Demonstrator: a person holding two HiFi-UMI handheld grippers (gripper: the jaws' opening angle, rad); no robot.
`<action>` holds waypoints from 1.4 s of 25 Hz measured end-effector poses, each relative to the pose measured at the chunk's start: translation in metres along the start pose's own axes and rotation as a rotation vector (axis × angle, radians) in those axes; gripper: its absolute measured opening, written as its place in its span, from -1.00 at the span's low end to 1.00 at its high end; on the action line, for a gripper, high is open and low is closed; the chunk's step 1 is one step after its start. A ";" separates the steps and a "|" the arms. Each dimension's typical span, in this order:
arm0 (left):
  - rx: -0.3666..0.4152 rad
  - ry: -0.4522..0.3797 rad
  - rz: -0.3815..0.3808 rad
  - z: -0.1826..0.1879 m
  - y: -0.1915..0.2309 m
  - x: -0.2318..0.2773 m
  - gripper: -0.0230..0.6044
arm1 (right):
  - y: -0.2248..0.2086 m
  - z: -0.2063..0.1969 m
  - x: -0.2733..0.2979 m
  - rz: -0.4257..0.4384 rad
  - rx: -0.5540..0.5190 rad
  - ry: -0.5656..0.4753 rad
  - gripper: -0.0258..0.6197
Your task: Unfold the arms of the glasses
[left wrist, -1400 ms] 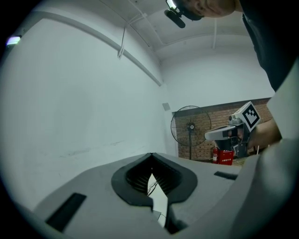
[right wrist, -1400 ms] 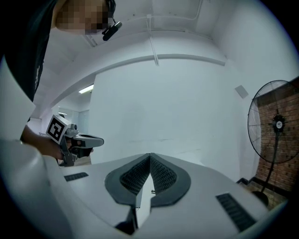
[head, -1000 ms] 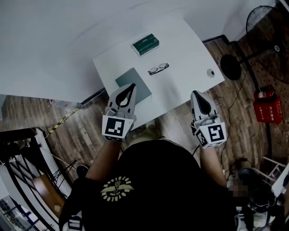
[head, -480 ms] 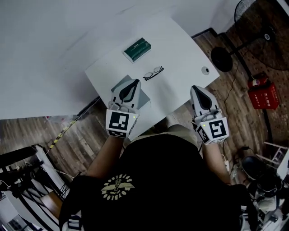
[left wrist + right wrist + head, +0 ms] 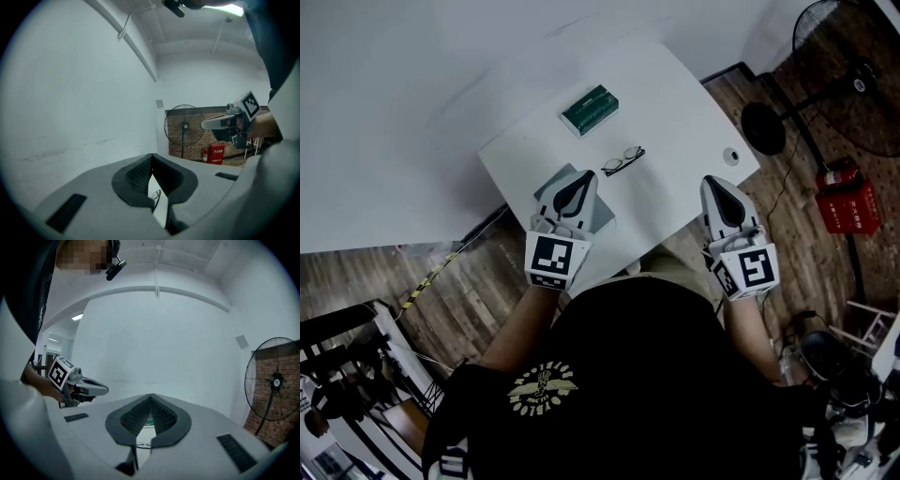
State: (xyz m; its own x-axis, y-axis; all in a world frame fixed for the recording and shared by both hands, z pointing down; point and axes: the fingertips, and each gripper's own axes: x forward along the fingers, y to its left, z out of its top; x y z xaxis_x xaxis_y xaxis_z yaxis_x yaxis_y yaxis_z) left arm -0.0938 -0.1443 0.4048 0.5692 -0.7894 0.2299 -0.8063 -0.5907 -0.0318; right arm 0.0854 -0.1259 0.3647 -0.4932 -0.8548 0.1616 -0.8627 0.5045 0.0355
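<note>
The glasses (image 5: 622,160), thin and dark-framed, lie on the white table (image 5: 675,112) with their arms folded. They show small through the jaw gap in the left gripper view (image 5: 156,196) and the right gripper view (image 5: 143,445). My left gripper (image 5: 578,180) is shut on nothing over the grey pad (image 5: 602,214), short of the glasses. My right gripper (image 5: 718,184) is also shut and empty, at the table's front right edge. Each gripper shows in the other's view: the right gripper (image 5: 220,123) and the left gripper (image 5: 91,389).
A green box (image 5: 589,110) lies beyond the glasses. A small round fitting (image 5: 731,156) sits near the table's right corner. On the wooden floor to the right stand a fan (image 5: 853,66) with its round base (image 5: 761,127) and a red box (image 5: 845,199).
The head view has shifted a little. Both grippers stay shut near the table's front edge; the left one now reaches slightly further over the grey pad.
</note>
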 end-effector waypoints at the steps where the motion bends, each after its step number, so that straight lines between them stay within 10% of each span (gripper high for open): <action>1: 0.004 -0.001 0.006 0.000 0.002 0.003 -0.90 | -0.002 0.001 0.003 0.009 -0.001 0.000 -0.92; 14: -0.011 0.147 0.097 -0.037 0.015 0.057 -0.90 | -0.043 -0.016 0.069 0.139 0.029 0.019 -0.92; 35: 0.112 0.464 -0.019 -0.166 -0.010 0.171 -0.90 | -0.121 -0.049 0.098 0.115 0.065 0.095 -0.92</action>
State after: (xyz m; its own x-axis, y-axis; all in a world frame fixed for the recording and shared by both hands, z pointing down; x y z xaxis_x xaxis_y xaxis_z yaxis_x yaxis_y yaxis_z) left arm -0.0153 -0.2454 0.6063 0.4310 -0.6355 0.6406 -0.7599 -0.6385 -0.1222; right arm 0.1470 -0.2648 0.4243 -0.5790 -0.7749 0.2535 -0.8081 0.5868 -0.0520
